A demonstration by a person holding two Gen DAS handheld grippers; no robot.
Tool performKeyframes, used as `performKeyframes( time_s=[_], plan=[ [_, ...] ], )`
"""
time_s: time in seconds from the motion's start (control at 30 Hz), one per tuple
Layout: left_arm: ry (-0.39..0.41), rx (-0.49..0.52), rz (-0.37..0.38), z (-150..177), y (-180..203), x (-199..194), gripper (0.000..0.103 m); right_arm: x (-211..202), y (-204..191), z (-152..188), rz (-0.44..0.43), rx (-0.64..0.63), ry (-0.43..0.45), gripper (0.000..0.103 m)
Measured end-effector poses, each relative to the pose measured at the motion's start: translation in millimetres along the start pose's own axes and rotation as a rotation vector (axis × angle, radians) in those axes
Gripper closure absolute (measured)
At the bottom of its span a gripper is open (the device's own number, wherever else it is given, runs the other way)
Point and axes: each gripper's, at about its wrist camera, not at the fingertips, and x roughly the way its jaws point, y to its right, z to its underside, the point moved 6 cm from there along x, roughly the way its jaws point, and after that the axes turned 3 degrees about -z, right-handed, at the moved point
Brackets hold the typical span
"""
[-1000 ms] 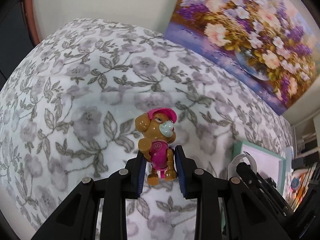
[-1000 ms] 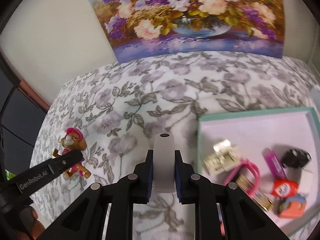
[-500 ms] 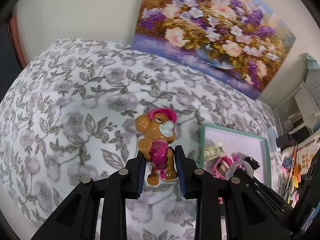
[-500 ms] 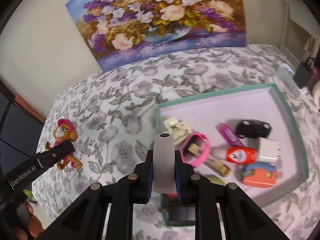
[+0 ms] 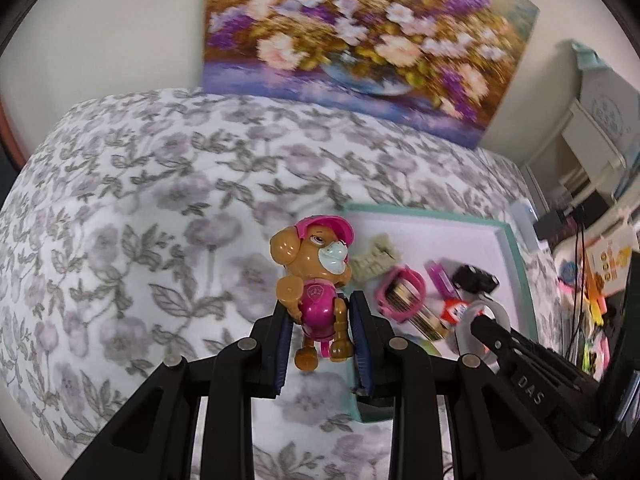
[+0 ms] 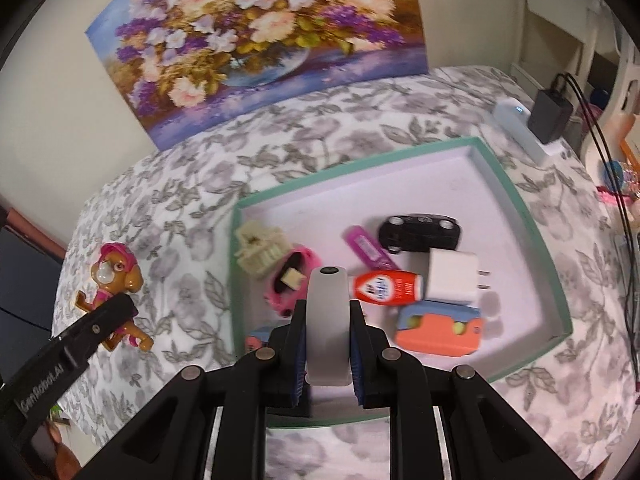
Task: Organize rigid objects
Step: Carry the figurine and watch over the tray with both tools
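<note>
Now hovering over the teal tray point(image 6: 516, 200) instead of bare bedspread, right gripper point(image 6: 328, 344) clamping the white band point(image 6: 327, 320), left gripper point(image 5: 320, 340) just short, pinching the pup figure point(image 5: 316, 280), both almost droppable.

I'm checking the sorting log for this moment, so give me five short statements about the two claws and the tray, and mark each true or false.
1. The left claw grips a toy puppy with a pink cap. True.
2. The right claw is empty. False: it is shut on a white capsule-shaped object.
3. The teal-rimmed tray already holds a black toy car. True.
4. The toy puppy lies inside the tray. False: in the right wrist view it is held over the flowered cloth, left of the tray.
5. The red-and-white bottle stands upright. False: it lies on its side in the tray.
</note>
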Motion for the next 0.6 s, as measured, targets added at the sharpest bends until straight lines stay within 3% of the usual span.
performKeyframes(
  time_s=[0.3, 0.6],
  plan=[
    [-0.056, 0.115, 0.036, 22.1, 51.4, 18.8, 0.073, -0.2, 24.9, 0.4, 0.022, 0.027, -0.012, 0.083],
    [-0.078, 0.138, 0.049, 28.6, 63.1, 28.9, 0.073, 0.2, 31.3, 0.5, 0.018, 0.033, -0.019, 0.083]
  ],
)
